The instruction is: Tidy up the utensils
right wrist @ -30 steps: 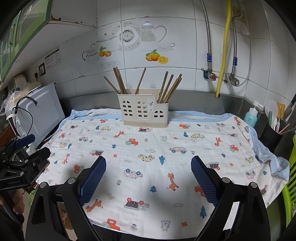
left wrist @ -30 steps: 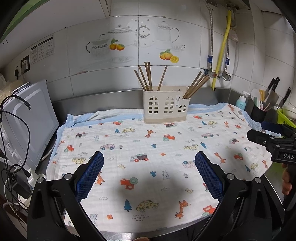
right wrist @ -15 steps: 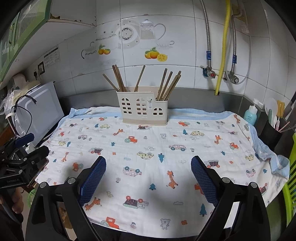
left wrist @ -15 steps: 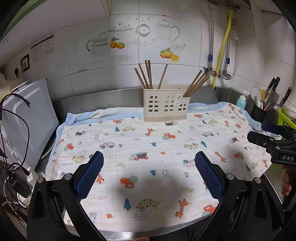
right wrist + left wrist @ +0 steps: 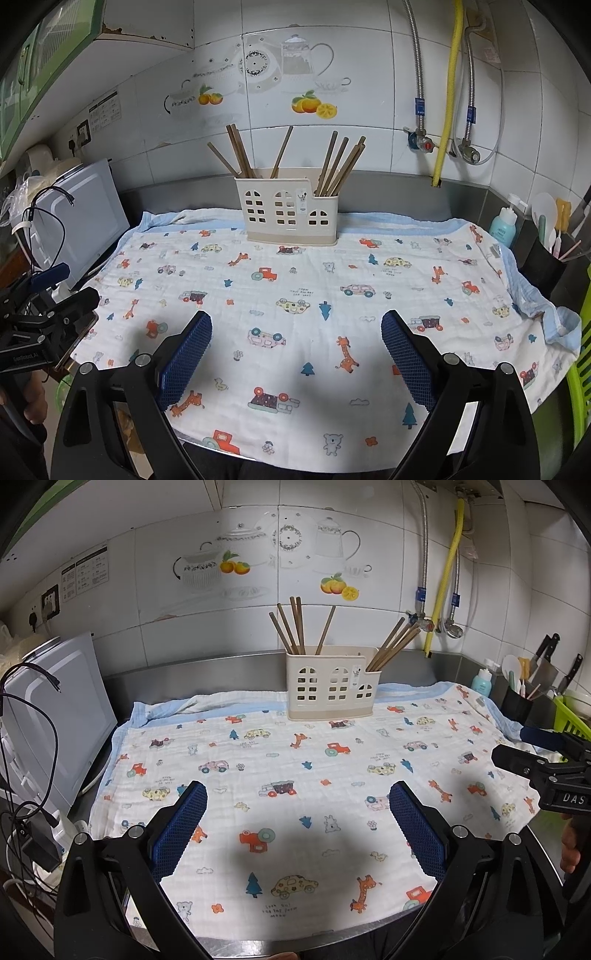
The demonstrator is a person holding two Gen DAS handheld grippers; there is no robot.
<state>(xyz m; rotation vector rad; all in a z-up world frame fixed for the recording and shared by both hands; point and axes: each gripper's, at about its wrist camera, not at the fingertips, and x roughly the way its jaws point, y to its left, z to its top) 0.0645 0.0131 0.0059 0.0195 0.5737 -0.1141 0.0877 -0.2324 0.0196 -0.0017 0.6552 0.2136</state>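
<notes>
A cream utensil holder (image 5: pixel 331 686) (image 5: pixel 291 212) stands at the back of a patterned cloth (image 5: pixel 295 768) (image 5: pixel 303 291). Several brown chopsticks (image 5: pixel 295 626) (image 5: pixel 240 151) stand in its left compartment, and several more (image 5: pixel 393 642) (image 5: pixel 341 162) lean in its lower right compartment. My left gripper (image 5: pixel 297 805) is open and empty, low over the cloth's front edge. My right gripper (image 5: pixel 297 332) is open and empty, also near the front edge. The right gripper's tips show at the right of the left wrist view (image 5: pixel 517 753); the left gripper shows at the left of the right wrist view (image 5: pixel 48 299).
A white appliance (image 5: pixel 55 709) with cables stands at the left. A black cup with tools (image 5: pixel 546 262), a teal bottle (image 5: pixel 503 223), knives (image 5: pixel 546 664) and a green rack (image 5: pixel 572 716) are at the right. Pipes and valves (image 5: pixel 443 140) hang on the tiled wall.
Both grippers have drifted slightly; the view barely shifts. Both stay open and empty.
</notes>
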